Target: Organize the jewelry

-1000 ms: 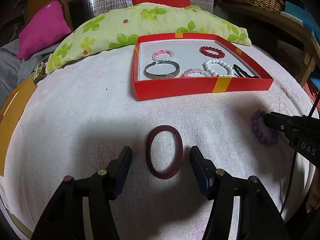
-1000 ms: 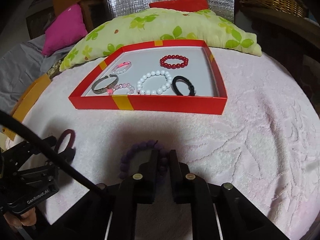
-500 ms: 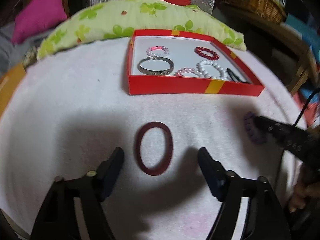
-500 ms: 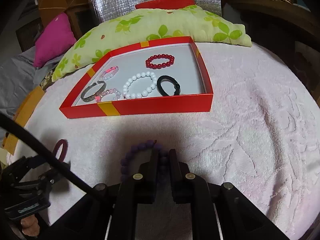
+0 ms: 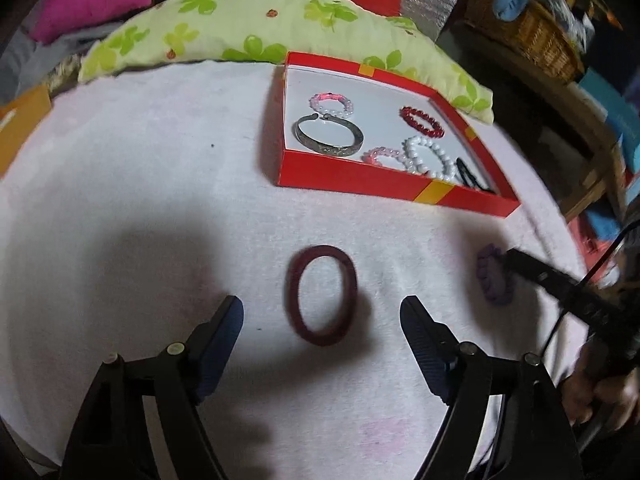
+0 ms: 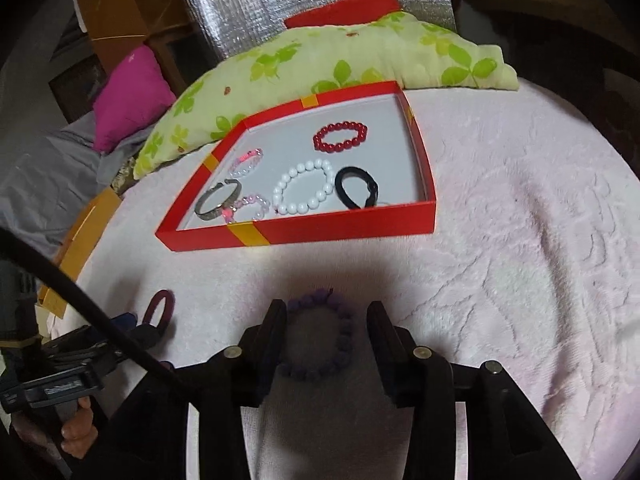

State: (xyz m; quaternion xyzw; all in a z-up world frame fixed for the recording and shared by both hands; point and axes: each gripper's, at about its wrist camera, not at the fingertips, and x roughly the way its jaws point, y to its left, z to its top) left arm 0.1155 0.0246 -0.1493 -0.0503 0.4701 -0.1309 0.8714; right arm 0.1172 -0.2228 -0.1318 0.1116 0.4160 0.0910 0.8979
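Left wrist view: bed with pink-white blanket (image 5: 140, 184), green floral pillow (image 5: 248, 28) far. Red tray box (image 5: 384, 186) far right of centre, six bracelets already inside. Maroon ring bangle (image 5: 322, 294) lies flat on blanket, near, between the wide-set fingers of left tool (image 5: 322, 320), untouched; its jaws have just been opening. Right wrist view: right tool (image 6: 326, 330) jaws have just been opening too, now moderately apart, straddling purple bead bracelet (image 6: 320, 336) on the blanket, pads not visibly pressing. Step, as judged: lining up to grasp the last two loose pieces. Next move calls for lowering, closing on a rim, then carrying to free tray floor.
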